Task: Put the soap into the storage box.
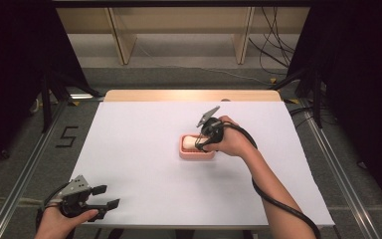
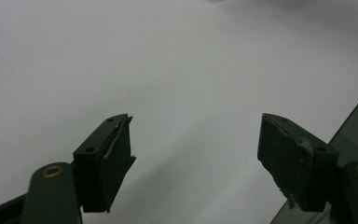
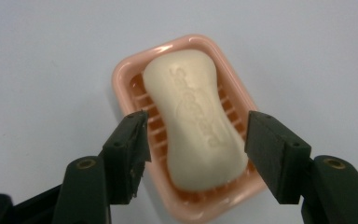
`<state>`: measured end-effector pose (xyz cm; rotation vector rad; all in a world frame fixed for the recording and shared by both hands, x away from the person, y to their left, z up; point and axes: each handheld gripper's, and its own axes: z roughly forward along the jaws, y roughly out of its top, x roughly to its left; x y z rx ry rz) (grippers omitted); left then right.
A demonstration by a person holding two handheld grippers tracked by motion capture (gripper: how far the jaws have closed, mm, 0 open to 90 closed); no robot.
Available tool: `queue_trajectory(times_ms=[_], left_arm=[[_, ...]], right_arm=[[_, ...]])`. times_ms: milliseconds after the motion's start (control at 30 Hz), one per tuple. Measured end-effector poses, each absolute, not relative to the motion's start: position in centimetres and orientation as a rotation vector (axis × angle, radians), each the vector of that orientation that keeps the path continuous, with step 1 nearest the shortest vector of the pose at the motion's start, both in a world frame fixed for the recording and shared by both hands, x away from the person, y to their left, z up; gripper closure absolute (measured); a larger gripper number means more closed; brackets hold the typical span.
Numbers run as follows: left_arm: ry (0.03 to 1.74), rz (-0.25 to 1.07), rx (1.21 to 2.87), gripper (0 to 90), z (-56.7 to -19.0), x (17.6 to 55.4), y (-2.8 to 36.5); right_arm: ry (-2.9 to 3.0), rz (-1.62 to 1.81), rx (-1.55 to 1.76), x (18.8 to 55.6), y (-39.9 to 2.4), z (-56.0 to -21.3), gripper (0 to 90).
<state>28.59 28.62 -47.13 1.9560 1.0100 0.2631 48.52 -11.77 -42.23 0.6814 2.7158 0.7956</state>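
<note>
Soap bar (image 3: pixel 199 128), cream-white and embossed, lies in a pink ribbed soap dish (image 3: pixel 135 70) near the middle of the white table (image 1: pixel 139 149). The right gripper (image 3: pixel 196 140) straddles its near end, jaws apart, pads clear of its flanks. Likely firm, fairly light and slick; the narrower waist looks the surest hold. The left gripper (image 1: pixel 102 198) rests open at the table's near corner.

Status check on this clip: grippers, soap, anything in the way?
Right gripper open, jaws either side of soap, not pressing. Soap lying in pink dish. Left gripper open over bare table. Nothing in the way.
</note>
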Motion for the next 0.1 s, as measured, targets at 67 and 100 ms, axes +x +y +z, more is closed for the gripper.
queue_trajectory(times_ms=[67,100], left_arm=[[1.014,0.267,1.960,25.2,-47.1,28.7,28.6],[1.014,0.267,1.960,25.2,-47.1,28.7,28.6]], right_arm=[[2.686,0.833,0.748,47.0,-12.7,-42.3,40.9],[2.686,0.833,0.748,47.0,-12.7,-42.3,40.9]])
